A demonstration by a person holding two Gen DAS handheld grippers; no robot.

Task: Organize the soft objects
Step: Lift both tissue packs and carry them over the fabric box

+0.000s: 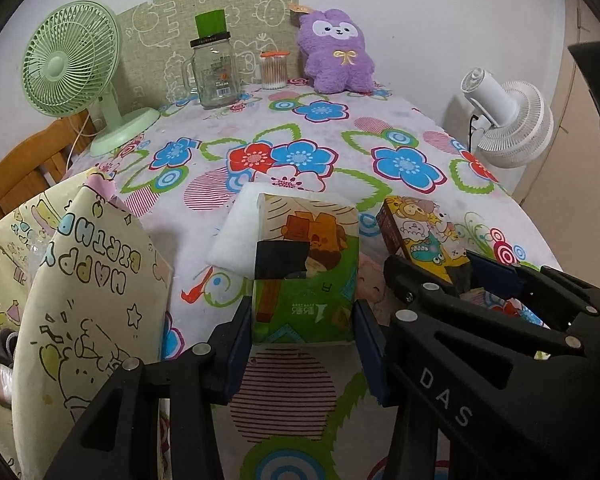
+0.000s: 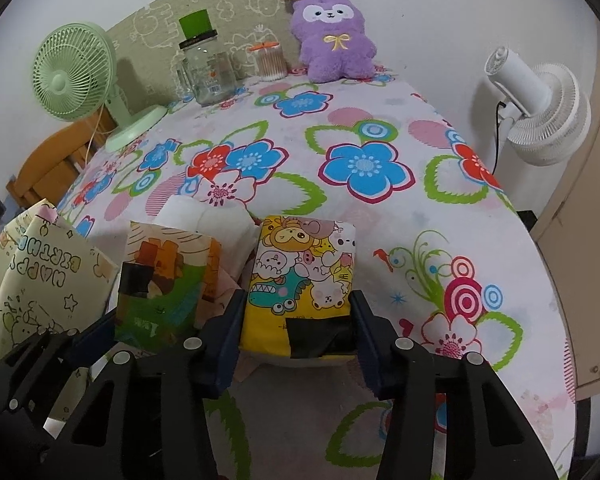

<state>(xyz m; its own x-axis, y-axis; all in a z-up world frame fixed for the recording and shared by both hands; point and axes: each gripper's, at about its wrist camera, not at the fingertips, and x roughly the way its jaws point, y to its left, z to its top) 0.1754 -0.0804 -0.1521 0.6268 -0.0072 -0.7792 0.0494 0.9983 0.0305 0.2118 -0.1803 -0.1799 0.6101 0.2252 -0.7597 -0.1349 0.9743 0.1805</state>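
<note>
My left gripper [image 1: 303, 320] is shut on a green tissue pack [image 1: 306, 276] with a cartoon print, its blue pads pressing both sides. My right gripper [image 2: 298, 320] is shut on a yellow cartoon tissue pack [image 2: 304, 268], which also shows in the left wrist view [image 1: 424, 236]. The green pack shows in the right wrist view [image 2: 164, 280]. A white soft pack [image 1: 236, 236] lies behind them on the flowered tablecloth [image 1: 380, 136]. A purple plush toy [image 1: 338, 52] sits at the far edge. A cream "Happy Birthday" bag [image 1: 88, 312] stands at the left.
A green desk fan [image 1: 72, 60] stands at the far left, with a glass jar [image 1: 214, 72] and a cotton-swab tub [image 1: 274, 70] by a patterned board. A white fan [image 1: 508, 120] is off the table's right edge. A wooden chair [image 1: 28, 164] is left.
</note>
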